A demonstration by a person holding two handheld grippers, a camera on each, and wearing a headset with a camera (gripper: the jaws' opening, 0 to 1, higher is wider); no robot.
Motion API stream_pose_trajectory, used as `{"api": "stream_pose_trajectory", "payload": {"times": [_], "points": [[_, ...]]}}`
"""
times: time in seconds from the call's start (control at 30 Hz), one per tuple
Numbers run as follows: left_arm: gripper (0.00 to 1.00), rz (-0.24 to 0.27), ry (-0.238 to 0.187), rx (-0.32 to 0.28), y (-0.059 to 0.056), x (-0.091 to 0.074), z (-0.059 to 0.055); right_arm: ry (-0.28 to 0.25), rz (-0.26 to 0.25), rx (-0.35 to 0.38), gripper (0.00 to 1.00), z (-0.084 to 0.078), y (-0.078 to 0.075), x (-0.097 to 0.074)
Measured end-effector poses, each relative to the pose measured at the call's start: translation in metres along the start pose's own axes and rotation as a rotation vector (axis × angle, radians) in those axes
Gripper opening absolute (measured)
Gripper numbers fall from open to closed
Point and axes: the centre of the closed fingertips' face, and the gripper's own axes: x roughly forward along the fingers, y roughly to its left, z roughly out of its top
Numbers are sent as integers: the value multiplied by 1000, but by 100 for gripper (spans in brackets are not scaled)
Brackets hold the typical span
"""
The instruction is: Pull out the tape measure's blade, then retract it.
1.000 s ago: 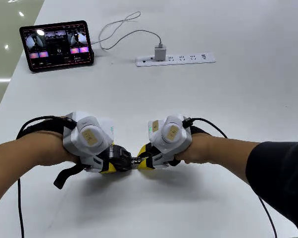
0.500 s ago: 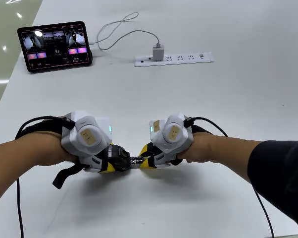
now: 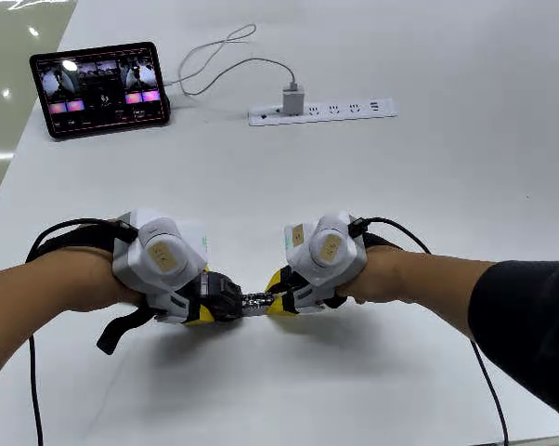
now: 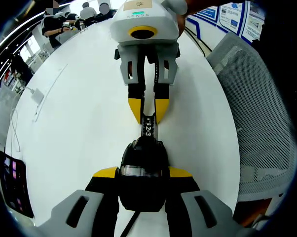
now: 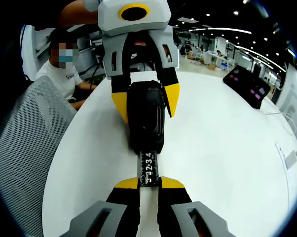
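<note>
At the head view's lower centre, the tape measure (image 3: 226, 297) is clamped by its case in the left gripper (image 3: 217, 303), and the short blade (image 3: 254, 300) is pinched at its tip between the closed jaws of the right gripper (image 3: 273, 299). If that thin pinch is loosened, the blade could be snapped back. The numerals (image 5: 149, 168), unreadable there, are resolved in the gripper views.

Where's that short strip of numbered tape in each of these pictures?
Head view: blade low centre, just right of the black case.
Left gripper view: centre, just above the case.
Right gripper view: lower centre, just below the case.
Shared landmark: the case.
</note>
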Motion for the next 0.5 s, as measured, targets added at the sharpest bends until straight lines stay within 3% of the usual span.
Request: {"api": "stream_pose_trajectory", "payload": {"times": [0.5], "points": [[30,4,2,-1,-1,0,0,16,-6,14,8,-8,0,-7]]}}
